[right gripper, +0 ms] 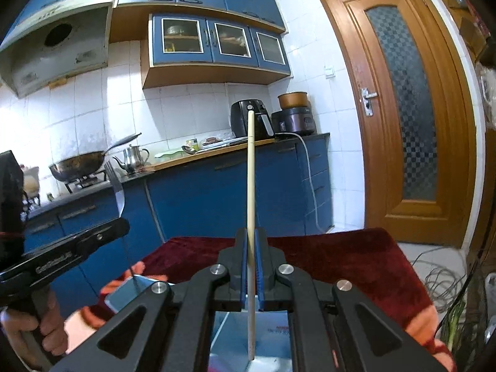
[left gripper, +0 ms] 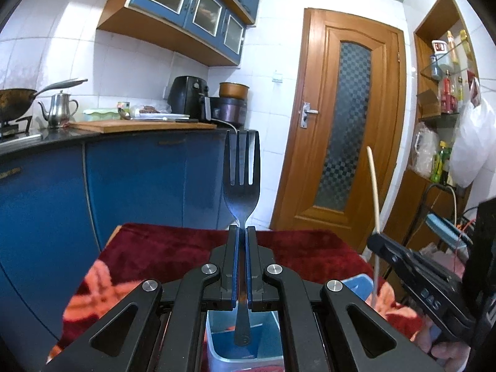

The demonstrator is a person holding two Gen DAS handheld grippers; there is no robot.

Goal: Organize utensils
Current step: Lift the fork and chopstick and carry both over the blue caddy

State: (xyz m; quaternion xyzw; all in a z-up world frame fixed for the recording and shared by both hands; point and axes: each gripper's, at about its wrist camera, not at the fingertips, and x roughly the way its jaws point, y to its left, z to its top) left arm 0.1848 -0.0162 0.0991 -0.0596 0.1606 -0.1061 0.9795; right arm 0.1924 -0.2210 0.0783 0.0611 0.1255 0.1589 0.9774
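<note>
1. Left wrist view, nearest: left tongs (left gripper: 242, 232) are clamped tight on the neck of a dark fork (left gripper: 241, 186). Tines point up; the handle end hangs down between the linkage arms, over a blue-bottomed container (left gripper: 217, 334) directly below.
2. Right wrist view, nearest: right tongs (right gripper: 251, 235) are closed on a single pale chopstick (right gripper: 251, 186), held upright. Its lower end hangs over a pale tray (right gripper: 272, 341) with a metallic inner wall; contact with the tray cannot be told.
3. Both containers sit on a table draped in a dark red cloth (left gripper: 173, 248) with an orange pattern. Whether they are one box or two cannot be told.
4. Each tool shows at the edge of the other's view, so the two are held side by side.
5. Far: blue kitchen cabinets (right gripper: 217, 195), a wok (right gripper: 77, 164), a kettle (left gripper: 59, 108) and a wooden door (left gripper: 341, 124); none are involved.
6. Judged step: carry phase, both utensils lifted and poised over the containers, not yet deposited.
7. Next move calls for lowering each utensil into its proper compartment, handle end first, then releasing. Risk: the slim chopstick may tip or roll out on release.
</note>
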